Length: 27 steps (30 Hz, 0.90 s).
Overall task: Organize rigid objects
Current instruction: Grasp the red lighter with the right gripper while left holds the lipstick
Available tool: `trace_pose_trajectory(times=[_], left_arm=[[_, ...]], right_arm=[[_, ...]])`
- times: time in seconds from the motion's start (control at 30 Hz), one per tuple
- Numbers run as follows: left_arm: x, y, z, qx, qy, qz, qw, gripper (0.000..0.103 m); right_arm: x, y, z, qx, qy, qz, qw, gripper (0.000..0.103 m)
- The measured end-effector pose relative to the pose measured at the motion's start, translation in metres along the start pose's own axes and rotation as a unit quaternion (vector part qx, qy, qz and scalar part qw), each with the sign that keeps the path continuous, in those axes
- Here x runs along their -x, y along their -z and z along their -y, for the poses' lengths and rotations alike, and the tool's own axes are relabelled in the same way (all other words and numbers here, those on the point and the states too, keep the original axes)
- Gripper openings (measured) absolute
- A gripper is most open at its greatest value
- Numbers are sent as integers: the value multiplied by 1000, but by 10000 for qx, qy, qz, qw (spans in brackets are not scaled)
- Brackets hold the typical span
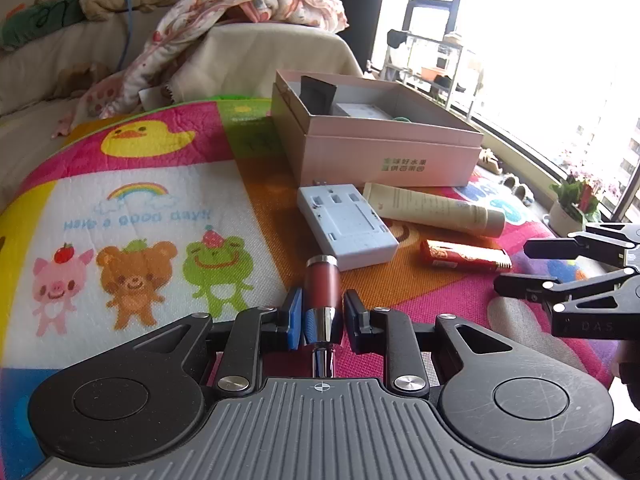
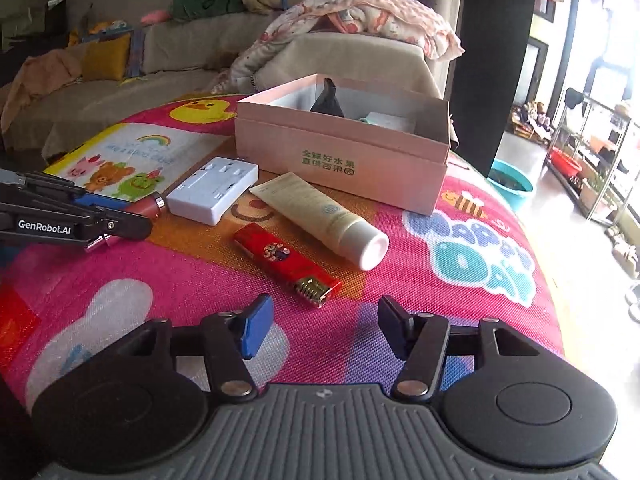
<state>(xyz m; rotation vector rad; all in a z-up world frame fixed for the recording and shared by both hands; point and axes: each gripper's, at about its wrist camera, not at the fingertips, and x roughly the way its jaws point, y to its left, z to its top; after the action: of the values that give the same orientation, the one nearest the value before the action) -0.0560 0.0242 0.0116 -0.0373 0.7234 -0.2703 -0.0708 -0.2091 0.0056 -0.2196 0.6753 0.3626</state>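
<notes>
On a bright cartoon play mat [image 1: 132,200], reddish lip gloss tube [image 1: 323,280] pinched in left gripper [image 1: 320,312], white power adapter [image 1: 348,228] just beyond, open pink box [image 1: 384,148] behind, right gripper [image 2: 320,328] fingers spread, empty, near red lighter [image 2: 286,264].

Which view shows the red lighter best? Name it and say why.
The right wrist view. The red lighter lies whole and close ahead of the open right tool, its gold end and printed pattern plain. In the left wrist view the lighter lies farther off at the right, small and seen side-on, with little detail.
</notes>
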Motion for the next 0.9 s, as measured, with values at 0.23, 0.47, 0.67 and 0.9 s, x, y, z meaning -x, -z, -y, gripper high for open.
trace_pose_trajectory(times=[0.23,0.47,0.67,0.9], left_arm=[[0,1,-1,39,18,28,10000,26],[2,2,-3,105,65,62,9999,26],[1,3,1,-19,3,45,10000,26],[-1,0,7,-107,-120,4,9999,26]], right_arm=[[-8,-6,11,-485,491,-73,9976,62],[-17,-10,-14,-832,103,-133,9964,88],[-36,-30,-35,-842,121,-199,9962,91],[-39,-33,-28,-912,143,-142,9956,83]])
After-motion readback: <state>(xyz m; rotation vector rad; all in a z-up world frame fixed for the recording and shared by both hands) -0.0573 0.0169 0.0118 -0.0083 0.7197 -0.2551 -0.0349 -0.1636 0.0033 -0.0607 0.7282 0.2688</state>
